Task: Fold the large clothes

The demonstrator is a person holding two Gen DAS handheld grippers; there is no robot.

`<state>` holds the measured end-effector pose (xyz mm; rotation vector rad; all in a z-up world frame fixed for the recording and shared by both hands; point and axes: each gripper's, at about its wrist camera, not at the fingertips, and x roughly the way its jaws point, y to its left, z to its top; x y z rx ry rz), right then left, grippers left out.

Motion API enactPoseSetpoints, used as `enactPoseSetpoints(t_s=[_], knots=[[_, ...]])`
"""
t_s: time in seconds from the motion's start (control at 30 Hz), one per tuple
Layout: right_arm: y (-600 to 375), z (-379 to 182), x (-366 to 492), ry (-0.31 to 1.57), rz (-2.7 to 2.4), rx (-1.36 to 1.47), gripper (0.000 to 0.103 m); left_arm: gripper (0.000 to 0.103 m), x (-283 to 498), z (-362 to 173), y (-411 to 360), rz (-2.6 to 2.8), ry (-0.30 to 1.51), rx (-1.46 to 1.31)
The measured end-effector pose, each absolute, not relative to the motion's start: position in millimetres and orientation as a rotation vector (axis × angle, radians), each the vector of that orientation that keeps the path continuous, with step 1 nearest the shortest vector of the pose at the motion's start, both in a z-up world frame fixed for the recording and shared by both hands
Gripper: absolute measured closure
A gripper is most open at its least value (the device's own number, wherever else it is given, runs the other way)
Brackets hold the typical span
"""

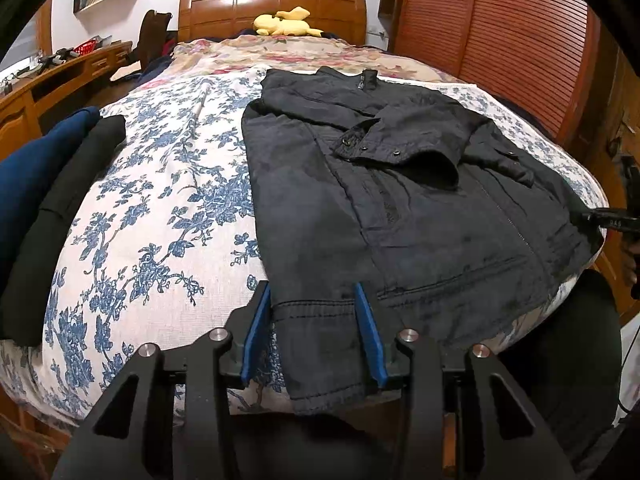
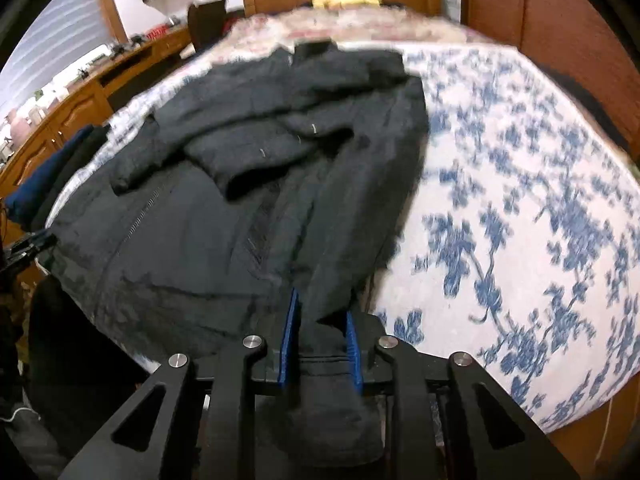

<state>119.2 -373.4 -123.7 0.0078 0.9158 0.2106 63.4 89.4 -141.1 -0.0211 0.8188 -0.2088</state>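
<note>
A large black jacket (image 1: 400,200) lies front-up on the bed with one sleeve folded across its chest. My left gripper (image 1: 314,300) is open, its blue fingers either side of the jacket's near left hem corner. In the right wrist view the jacket (image 2: 240,200) spreads left and ahead; my right gripper (image 2: 320,312) is shut on a bunched fold of the jacket's hem or sleeve, which hangs through the jaws. That view is motion-blurred. The other gripper shows at the far right edge of the left wrist view (image 1: 612,220).
The bed (image 1: 160,220) has a blue-flower cover. Folded dark blue and black clothes (image 1: 52,184) are stacked at its left side. A yellow plush toy (image 1: 286,22) lies by the headboard. A wooden desk (image 1: 48,80) stands left, a wardrobe (image 1: 500,40) right.
</note>
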Motion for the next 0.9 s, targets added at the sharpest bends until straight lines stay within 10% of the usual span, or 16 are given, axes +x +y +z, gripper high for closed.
enactPoseSetpoints(t_s=[0.5,0.9], knots=[[-367.3,-121.7,119.8,0.881,0.246,-0.016,0.083,0.095,64.9,-130.9,83.6,-0.185,0.813,0.034],[-373.7,-95.5,105.8,0.741,0.284,0.034,0.095,0.097,71.2,-88.0,78.4,-0.180,0.726,0.028]])
